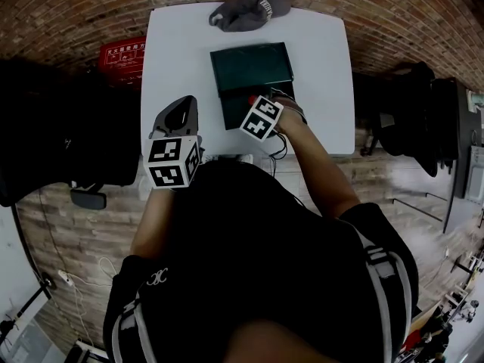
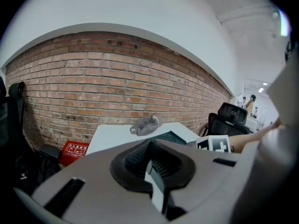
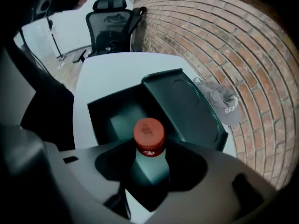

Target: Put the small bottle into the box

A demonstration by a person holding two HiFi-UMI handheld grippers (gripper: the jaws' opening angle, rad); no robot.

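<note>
Right gripper view: the right claw (image 3: 150, 174) pinches the bottle (image 3: 149, 164) by its body, one jaw on each side. The red lid (image 3: 149, 135) stands clear above the jaws. The bottle is held upright over the near rim of the box (image 3: 112, 118), not yet inside it. The bottle body is pale and translucent, and its lid is round and matt. The box is dark green, rectangular and smooth-walled, and its hinged cover (image 3: 182, 108) lies flat and open on the far side. A soft grey hat (image 3: 222, 101) rests just beyond the cover on the smooth white desk (image 3: 107, 71).

Left gripper view: the left claw (image 2: 150, 164) is raised above the desk's near left part. Its ribbed black pads appear pressed together with nothing between them. A brick wall (image 2: 117, 78) stands behind.

Count: one bottle, one box, one hat, one desk, two claws.
</note>
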